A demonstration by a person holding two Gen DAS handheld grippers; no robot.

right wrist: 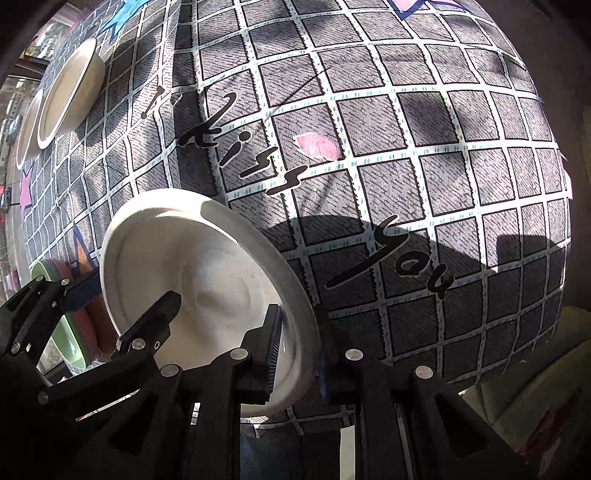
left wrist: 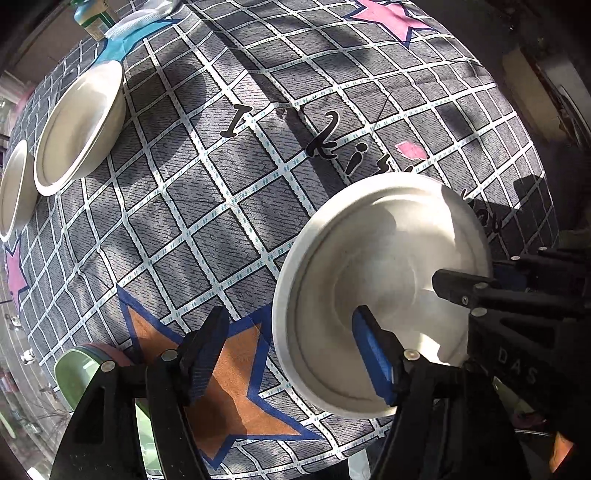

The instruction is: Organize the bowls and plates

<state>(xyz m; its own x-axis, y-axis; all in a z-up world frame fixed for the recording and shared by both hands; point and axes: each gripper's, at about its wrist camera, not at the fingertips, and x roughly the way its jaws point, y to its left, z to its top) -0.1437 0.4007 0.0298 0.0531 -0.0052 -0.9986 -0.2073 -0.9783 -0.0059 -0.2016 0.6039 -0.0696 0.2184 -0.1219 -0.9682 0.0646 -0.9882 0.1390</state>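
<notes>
writing on cloth: black curly letters on the checked cloth (right wrist: 369, 122) read "i", "kiss" and "you" in the right wrist view, running from upper left toward lower right.
writing on tool: pale letters "das" show on the black arm at the right edge of the left wrist view.
right gripper (right wrist: 299, 354): its jaws are squeezed narrow on the rim of the white plate (right wrist: 207, 273); one pad sits on the plate's inside and the other on the outside of the rim, bottom middle of the right wrist view.
left gripper (left wrist: 284, 350): its jaws stand wide and hold nothing; the left finger is over an orange star (left wrist: 236, 387), and the blue pad of the right finger is in front of the plate's inside. whether that pad touches the plate i cannot tell.
white plate place: lower right in the left wrist view (left wrist: 384, 266), lower left in the right wrist view, tilted up off the cloth.
white bowl (left wrist: 81, 125): sits on the cloth in the upper left, well apart from the plate.
second white dish (left wrist: 13, 188): just beside that bowl, at the left edge, partly cut off.
green and pink dishes (left wrist: 79, 363): stacked at the lower left, behind the left gripper's finger.
bottle (left wrist: 92, 18): at the top left corner, label too blurry to read.
stars: pink star (left wrist: 388, 14) at the top, blue patch near the bottle.
</notes>
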